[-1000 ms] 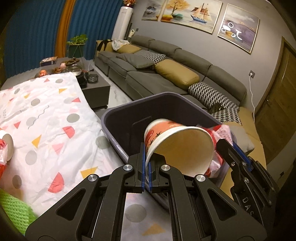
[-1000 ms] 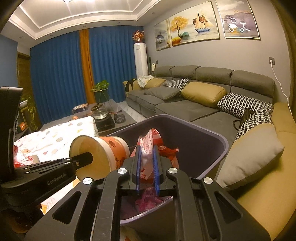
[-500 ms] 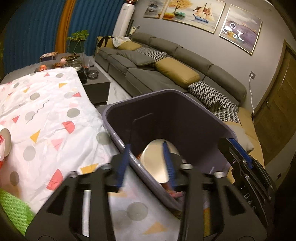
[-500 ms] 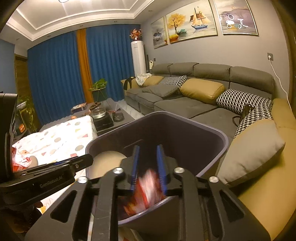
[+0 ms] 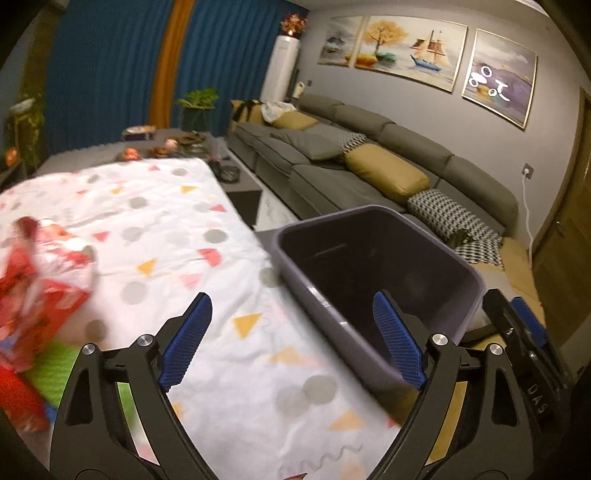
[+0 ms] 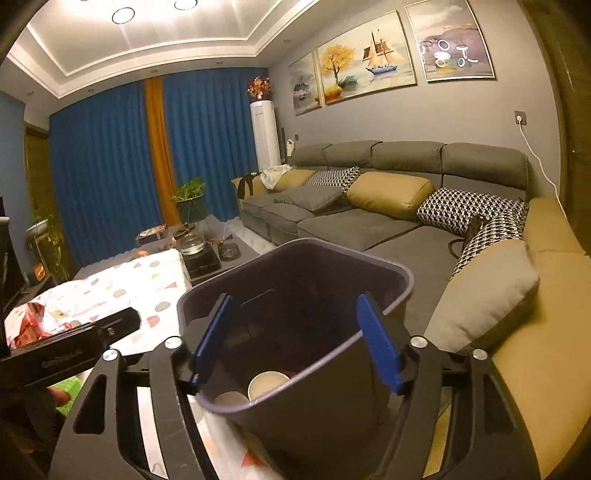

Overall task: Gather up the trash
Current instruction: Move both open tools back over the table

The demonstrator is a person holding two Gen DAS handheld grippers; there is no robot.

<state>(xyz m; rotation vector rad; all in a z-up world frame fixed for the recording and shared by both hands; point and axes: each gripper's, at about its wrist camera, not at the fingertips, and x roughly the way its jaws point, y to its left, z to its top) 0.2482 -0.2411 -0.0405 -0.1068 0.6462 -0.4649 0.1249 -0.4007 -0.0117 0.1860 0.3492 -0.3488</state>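
Both grippers' jaws just opening, empty (L, R over bin).

A grey sectional sofa with mustard cushions lines a grey wall hung with three paintings, blue curtains behind, recessed ceiling lights lit.

The red wrappers on the tablecloth are motion-blurred and cut off at the left edge.
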